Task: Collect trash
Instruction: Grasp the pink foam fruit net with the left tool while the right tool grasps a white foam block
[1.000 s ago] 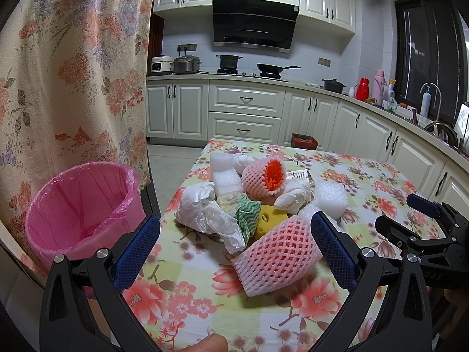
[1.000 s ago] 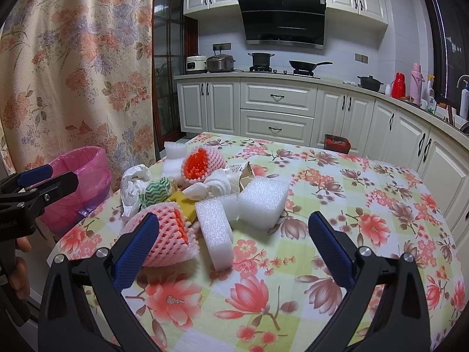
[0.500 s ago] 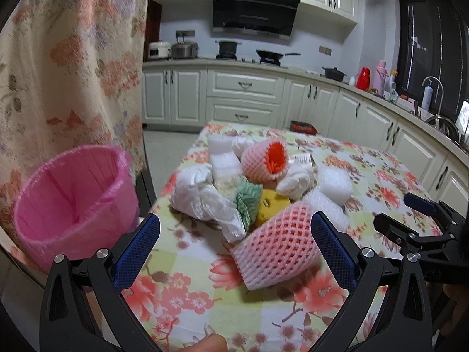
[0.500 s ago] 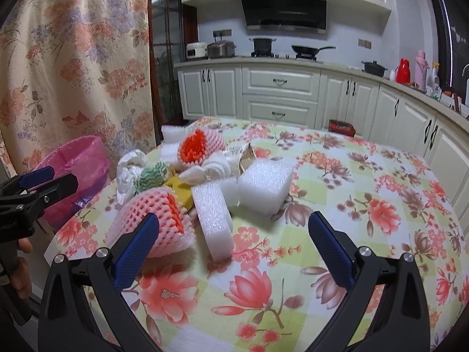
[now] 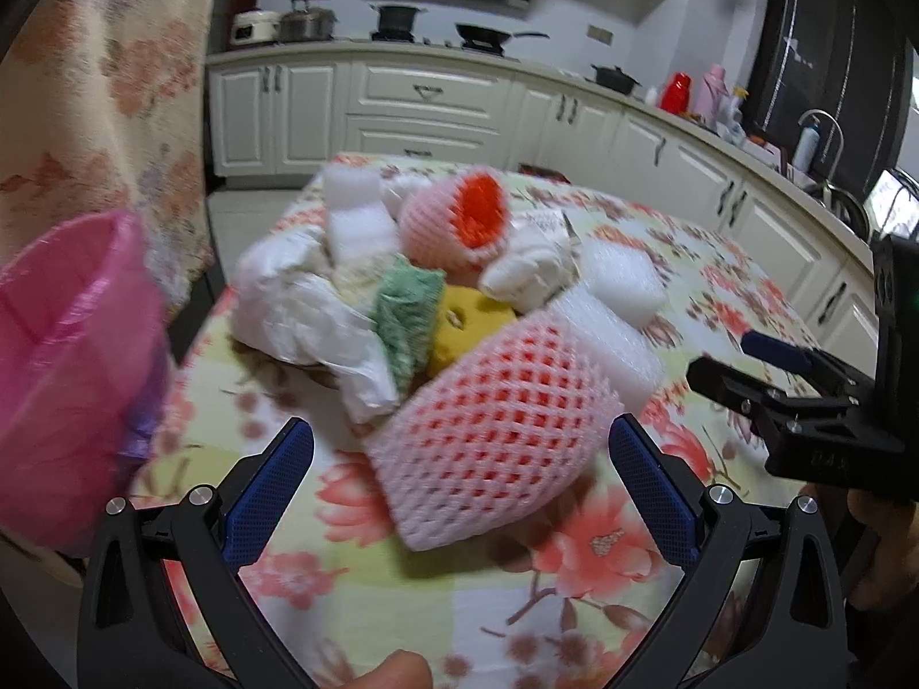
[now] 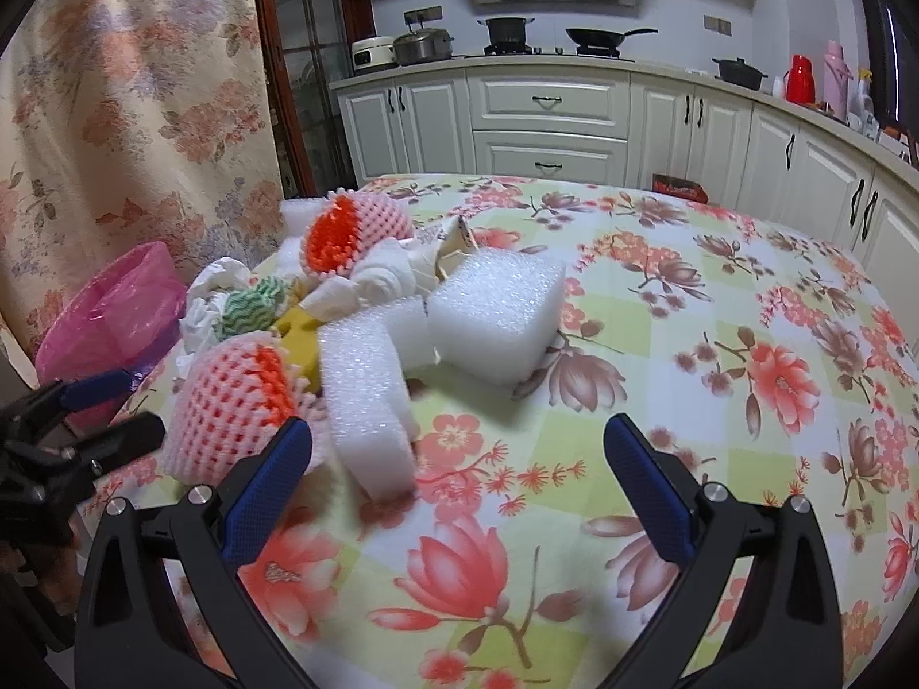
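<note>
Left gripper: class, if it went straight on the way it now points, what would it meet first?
Most likely the pink foam net sleeve, lying on the table between the open left gripper fingers' line; depth is unclear, though.

The left gripper [image 5: 459,476] was held level with its blue-padded fingers [image 5: 270,494] spread wide, nothing between them. The right gripper [image 6: 456,476] was likewise spread wide and gripped nothing. A fingertip of the person's left hand [image 5: 396,669] showed at the bottom of the left wrist view.
</note>
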A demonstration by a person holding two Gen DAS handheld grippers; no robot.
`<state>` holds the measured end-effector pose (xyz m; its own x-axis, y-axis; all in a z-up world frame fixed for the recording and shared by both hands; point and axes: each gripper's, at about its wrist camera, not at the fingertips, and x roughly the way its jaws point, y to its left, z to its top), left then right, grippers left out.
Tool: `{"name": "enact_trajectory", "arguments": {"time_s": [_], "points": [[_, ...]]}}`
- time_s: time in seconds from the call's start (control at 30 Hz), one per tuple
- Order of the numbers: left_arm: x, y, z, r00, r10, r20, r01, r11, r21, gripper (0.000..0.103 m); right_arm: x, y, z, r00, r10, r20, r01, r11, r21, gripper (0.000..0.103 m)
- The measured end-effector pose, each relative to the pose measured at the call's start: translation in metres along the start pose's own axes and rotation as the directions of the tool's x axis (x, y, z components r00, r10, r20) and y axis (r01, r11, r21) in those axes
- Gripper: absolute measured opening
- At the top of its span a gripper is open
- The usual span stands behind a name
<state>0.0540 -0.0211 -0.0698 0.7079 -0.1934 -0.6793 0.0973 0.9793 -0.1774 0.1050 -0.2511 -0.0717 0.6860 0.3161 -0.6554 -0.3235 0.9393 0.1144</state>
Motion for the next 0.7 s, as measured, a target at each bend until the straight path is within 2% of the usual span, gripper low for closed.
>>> {"name": "enact_trajectory", "arguments": {"time_s": [0.23, 0.3, 0.47, 0.57, 0.7], "points": [[0.032, -0.004, -0.001, 0.995, -0.023, -0.094, 0.023, 1.000, -0.002, 0.095, 0.006, -0.015, 0.003, 1.000, 0.011, -0.014, -0.011, 1.000, 0.018, 0.098], [0.039, -0.003, 0.000, 0.992, -0.029, -0.119, 0.029, 1.000, -0.003, 0.089, 0.007, -0.018, 0.005, 1.000, 0.015, -0.015, -0.015, 1.000, 0.023, 0.099], [0.048, 0.000, 0.000, 0.985, -0.066, -0.160, 0.064, 0.998, -0.017, 0.062, 0.010, -0.020, 0.006, 0.999, 0.033, -0.021, -0.032, 0.999, 0.024, 0.099], [0.046, 0.001, 0.002, 0.981, -0.099, -0.164, 0.097, 0.995, -0.023, 0.055, 0.012, -0.019, 0.007, 0.999, 0.041, -0.022, -0.040, 0.999, 0.022, 0.099], [0.035, -0.001, 0.005, 0.981, -0.117, -0.153, 0.117, 0.993, -0.011, 0.051, 0.012, -0.017, 0.009, 0.999, 0.047, -0.019, -0.046, 0.999, 0.020, 0.099]]}}
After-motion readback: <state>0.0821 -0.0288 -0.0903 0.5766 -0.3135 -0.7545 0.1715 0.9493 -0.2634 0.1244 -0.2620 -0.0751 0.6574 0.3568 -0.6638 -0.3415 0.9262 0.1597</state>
